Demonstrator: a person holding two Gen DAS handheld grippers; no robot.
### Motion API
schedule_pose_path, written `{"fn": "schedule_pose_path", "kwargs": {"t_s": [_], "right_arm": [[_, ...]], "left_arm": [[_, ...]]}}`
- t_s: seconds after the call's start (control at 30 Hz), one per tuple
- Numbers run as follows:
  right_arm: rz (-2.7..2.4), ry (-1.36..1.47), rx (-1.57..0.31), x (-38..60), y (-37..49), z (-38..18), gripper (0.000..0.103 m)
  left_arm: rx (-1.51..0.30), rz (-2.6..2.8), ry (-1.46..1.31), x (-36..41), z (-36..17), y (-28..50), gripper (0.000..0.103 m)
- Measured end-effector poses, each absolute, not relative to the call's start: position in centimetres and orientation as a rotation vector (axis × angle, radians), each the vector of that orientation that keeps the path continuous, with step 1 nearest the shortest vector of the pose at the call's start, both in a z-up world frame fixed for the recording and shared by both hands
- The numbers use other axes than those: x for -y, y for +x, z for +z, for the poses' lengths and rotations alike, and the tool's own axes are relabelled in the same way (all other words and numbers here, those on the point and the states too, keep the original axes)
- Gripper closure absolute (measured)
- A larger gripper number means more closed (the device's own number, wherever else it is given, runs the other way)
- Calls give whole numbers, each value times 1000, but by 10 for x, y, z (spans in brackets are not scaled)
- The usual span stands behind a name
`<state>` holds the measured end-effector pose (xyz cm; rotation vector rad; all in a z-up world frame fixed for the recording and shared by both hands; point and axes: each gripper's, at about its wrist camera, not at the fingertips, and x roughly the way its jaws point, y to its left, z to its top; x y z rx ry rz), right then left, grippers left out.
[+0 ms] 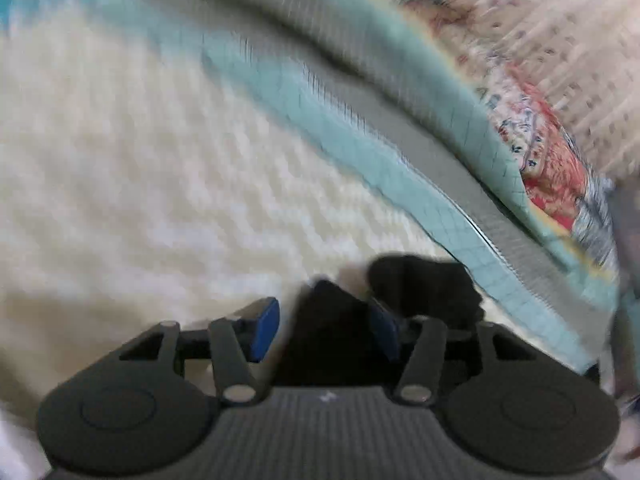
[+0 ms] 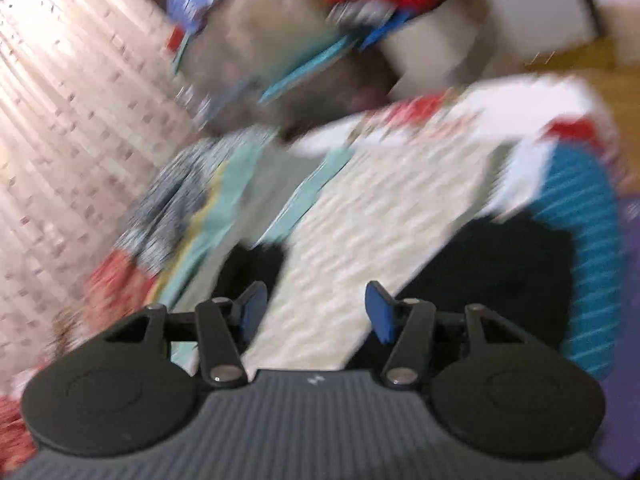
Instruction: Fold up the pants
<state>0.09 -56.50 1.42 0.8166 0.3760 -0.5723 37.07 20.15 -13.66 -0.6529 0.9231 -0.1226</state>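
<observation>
Motion blur is seen in both views. Left claw [image 1: 324, 322] is spread wide, with black pants [image 1: 424, 288] bunched between and past its pads on the cream bedspread [image 1: 160, 160]. Only the right view shows the right claw [image 2: 316, 312], wide with nothing held, one curtain [image 2: 60, 120], and pants [image 2: 500, 272] in two dark patches.

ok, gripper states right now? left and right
Left gripper: jaws apart, black pants fabric lies between them; not clamped.
Right gripper: open, holding nothing, over the white bedspread.
</observation>
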Motion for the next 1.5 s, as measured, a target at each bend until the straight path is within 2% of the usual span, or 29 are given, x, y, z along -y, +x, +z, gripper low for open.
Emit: {"fn": "schedule_pose_path", "kwargs": {"t_s": [0.03,0.07,0.1,0.13,0.17,0.23,0.33,0.43,0.5,0.53,0.57,0.63,0.73,0.8,0.87,0.9,0.93,0.97,1.0,1.07,1.23,1.27,1.3,1.33,1.4,1.47,1.5], "right_arm": [[-545,831,-402,566,14,14,45],[-527,835,-421,569,27,14,44],[-499,831,-445,571,45,13,43],[-478,819,-464,573,62,12,39],[-464,800,-484,576,82,10,35],[-465,781,-517,590,121,-3,35],[-491,826,-568,611,168,-32,35],[-517,846,-574,610,189,-53,37],[-507,865,-580,609,205,-64,47],[-496,869,-601,610,214,-67,74],[-509,856,-635,608,221,-70,96],[-603,812,-631,603,219,-64,98],[-763,649,-435,606,182,-26,98],[-901,604,-455,622,162,-18,97],[-927,626,-577,641,151,-20,87],[-962,608,-607,645,146,-19,82],[-1015,590,-587,648,135,-12,64],[-1041,588,-543,648,125,-7,51],[-1055,594,-488,647,116,2,52],[-994,587,-455,642,115,16,52],[-660,599,-612,619,190,15,51],[-654,627,-638,620,206,7,49],[-646,648,-663,623,219,-1,48],[-653,649,-694,625,231,-10,47],[-733,615,-769,629,249,-29,44],[-779,591,-794,631,255,-46,45],[-788,559,-776,627,255,-46,49]], "left_arm": [[-897,-102,-657,-192,-138,367,47],[-865,-111,-622,-180,-136,365,50],[-852,-166,-577,-166,-133,363,70],[-851,-218,-544,-156,-131,360,83],[-828,-240,-510,-146,-127,353,88],[-728,-190,-444,-145,-112,334,90],[-603,-20,-422,-180,-92,311,92],[-612,136,-477,-224,-91,304,97],[-659,156,-525,-241,-98,304,97],[-667,160,-528,-242,-101,302,97],[-664,161,-511,-238,-103,302,97],[-655,163,-470,-233,-104,302,97],[-656,141,-455,-226,-104,310,96],[-676,114,-461,-221,-108,320,94],[-683,117,-435,-213,-110,331,90],[-682,118,-431,-212,-110,331,74],[-682,109,-443,-212,-110,331,62],[-677,105,-459,-213,-110,331,40],[-668,106,-468,-213,-110,330,30],[-680,101,-445,-209,-115,336,26],[-744,47,-373,-190,-127,352,39],[-736,42,-360,-185,-127,351,45],[-725,30,-338,-181,-126,350,56],[-723,10,-319,-177,-125,349,62],[-720,2,-291,-174,-125,347,82],[-714,-13,-294,-178,-123,345,87],[-711,-16,-304,-181,-121,344,89]]}}
